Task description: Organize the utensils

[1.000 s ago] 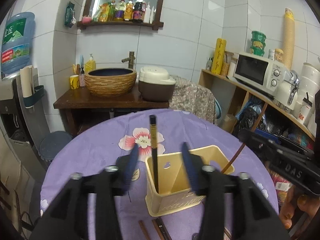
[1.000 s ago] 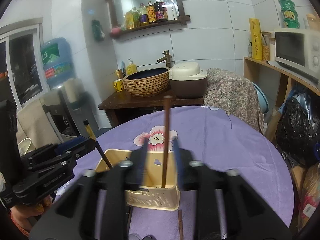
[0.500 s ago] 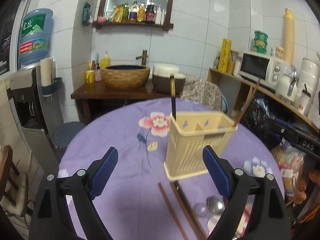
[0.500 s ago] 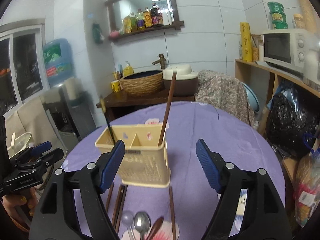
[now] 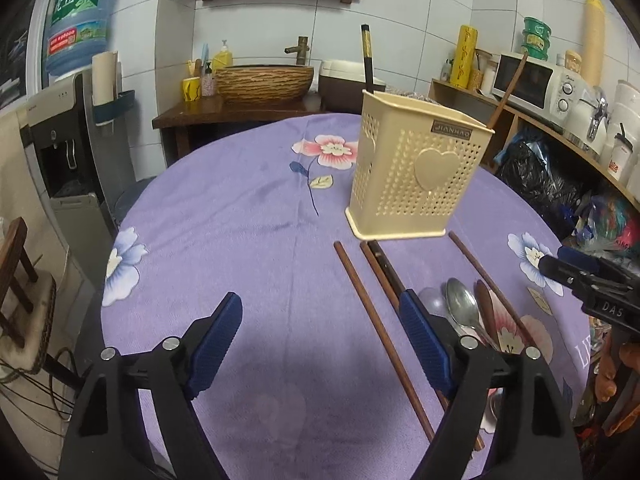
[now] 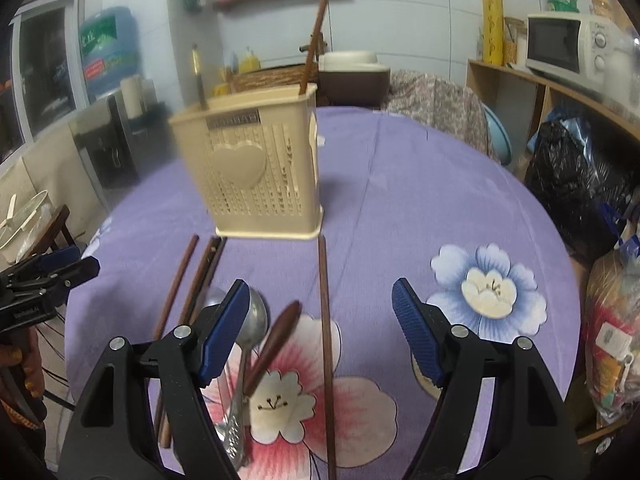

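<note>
Purple-clothed counter [image 5: 240,216] bore a beige holder [image 5: 416,176]; left tongs [image 5: 320,340] and right tongs [image 6: 320,328] gaped empty, having just widened.

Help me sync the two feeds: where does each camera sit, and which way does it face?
Left wrist: on the left gripper, angled down at the purple tablecloth; its open blue-padded fingers show, and the right gripper at the right edge.
Right wrist: on the right gripper, angled down likewise; open fingers, with the left gripper at the left edge.
Shared: the beige holder, the loose chopsticks and the metal spoon.
</note>
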The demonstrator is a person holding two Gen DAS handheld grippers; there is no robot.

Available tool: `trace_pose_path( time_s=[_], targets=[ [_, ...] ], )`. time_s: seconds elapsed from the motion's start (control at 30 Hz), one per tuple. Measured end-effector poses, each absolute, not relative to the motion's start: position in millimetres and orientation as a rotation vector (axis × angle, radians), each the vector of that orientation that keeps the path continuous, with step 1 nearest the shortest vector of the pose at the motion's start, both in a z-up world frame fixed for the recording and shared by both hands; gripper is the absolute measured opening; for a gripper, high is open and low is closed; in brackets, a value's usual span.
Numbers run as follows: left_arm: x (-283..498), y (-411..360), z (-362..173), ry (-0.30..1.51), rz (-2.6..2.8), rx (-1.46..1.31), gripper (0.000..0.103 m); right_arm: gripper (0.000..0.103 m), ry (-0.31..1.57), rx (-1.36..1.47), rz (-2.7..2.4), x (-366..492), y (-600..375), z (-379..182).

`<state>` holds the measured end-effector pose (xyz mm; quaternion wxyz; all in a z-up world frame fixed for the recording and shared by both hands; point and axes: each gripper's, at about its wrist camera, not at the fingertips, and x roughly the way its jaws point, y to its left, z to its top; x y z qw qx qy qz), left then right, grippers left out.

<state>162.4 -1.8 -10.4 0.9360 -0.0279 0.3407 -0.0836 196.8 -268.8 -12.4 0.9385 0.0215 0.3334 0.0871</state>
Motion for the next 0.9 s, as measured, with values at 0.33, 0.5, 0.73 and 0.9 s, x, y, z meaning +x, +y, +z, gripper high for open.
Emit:
trace_pose_path(
  time_s=[0.33, 0.5, 0.73, 0.9],
  targets=[
    [163, -11, -35, 0.778, -0.201, -0.083, 0.063, 0.059, 0.821, -0.007, 0.154, 209, -265, -50],
    [163, -17, -41, 0.801, -0.210, -0.075, 0.062, 0.043, 0.883, -0.031, 0.161, 217, -260, -67],
    [166, -21, -46, 0.820, -0.214, -0.074, 0.062, 0.008, 0.894, -0.056, 0.119, 212, -261, -71],
    [167, -25, -50, 0.834, -0.213, -0.061, 0.062, 0.007, 0.885, -0.003, 0.039, 199, -289, -72]
  ],
)
